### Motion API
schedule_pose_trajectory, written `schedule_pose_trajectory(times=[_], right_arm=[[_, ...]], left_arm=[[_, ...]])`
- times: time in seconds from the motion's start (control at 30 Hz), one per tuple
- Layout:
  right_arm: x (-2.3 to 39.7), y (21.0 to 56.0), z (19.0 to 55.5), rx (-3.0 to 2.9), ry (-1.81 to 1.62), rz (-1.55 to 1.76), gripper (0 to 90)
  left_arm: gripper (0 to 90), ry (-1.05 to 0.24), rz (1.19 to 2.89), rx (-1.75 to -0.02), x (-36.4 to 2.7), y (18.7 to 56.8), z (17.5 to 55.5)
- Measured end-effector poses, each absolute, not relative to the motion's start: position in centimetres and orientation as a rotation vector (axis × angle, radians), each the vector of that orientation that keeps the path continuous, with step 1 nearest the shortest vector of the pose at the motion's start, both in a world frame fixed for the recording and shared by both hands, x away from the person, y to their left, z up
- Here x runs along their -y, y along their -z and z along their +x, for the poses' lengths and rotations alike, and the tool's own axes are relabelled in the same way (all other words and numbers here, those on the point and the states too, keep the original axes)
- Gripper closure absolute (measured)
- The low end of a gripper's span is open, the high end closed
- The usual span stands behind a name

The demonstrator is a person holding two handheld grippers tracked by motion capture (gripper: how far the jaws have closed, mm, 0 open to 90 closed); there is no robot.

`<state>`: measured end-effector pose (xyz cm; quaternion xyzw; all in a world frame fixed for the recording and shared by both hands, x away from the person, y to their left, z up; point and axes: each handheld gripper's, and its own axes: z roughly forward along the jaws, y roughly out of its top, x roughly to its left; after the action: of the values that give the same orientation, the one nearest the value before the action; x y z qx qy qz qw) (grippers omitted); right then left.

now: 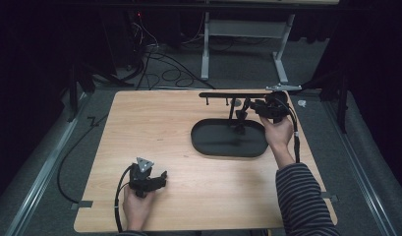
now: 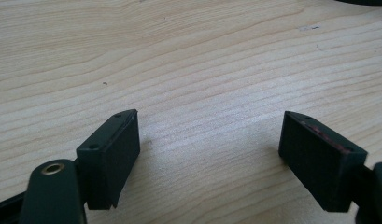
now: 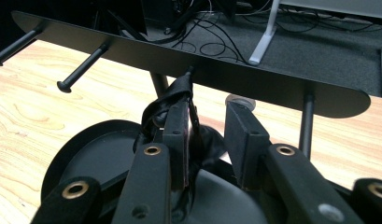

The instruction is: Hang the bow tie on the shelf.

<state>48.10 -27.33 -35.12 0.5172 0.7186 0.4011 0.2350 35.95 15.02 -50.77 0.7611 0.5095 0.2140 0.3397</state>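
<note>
A black rack (image 1: pixel 233 94) with a flat top bar and several pegs stands at the table's far edge, behind a black oval tray (image 1: pixel 198 142). A black strap-like fabric piece (image 1: pixel 240 115) hangs from a peg of the rack (image 3: pixel 254 79) down toward the tray (image 3: pixel 86 158). My right gripper (image 3: pixel 207 116) reaches in at the fabric piece (image 3: pixel 172 93). The fabric lies against one pad while the other pad stands apart from it, so the jaws are open. That gripper (image 1: pixel 252 105) is at the rack's right end. My left gripper (image 2: pixel 209 140) hovers open over bare wood near the front left (image 1: pixel 161 179).
The wooden table (image 1: pixel 154 128) has free surface left of the tray. Two more pegs (image 3: pixel 81 70) stick out from the bar toward me. Cables (image 1: pixel 164 64) and a metal table frame (image 1: pixel 206 49) lie on the grey floor beyond the far edge.
</note>
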Motion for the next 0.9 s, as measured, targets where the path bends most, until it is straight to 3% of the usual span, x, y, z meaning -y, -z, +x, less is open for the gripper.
schedule_pose_trajectory(times=[0.9], right_arm=[[30.3,35.3,42.6,-1.969,-1.168,1.36,66.3]], left_arm=[[20.8,-0.559,1.983,-1.324,-15.0,50.8,35.9]])
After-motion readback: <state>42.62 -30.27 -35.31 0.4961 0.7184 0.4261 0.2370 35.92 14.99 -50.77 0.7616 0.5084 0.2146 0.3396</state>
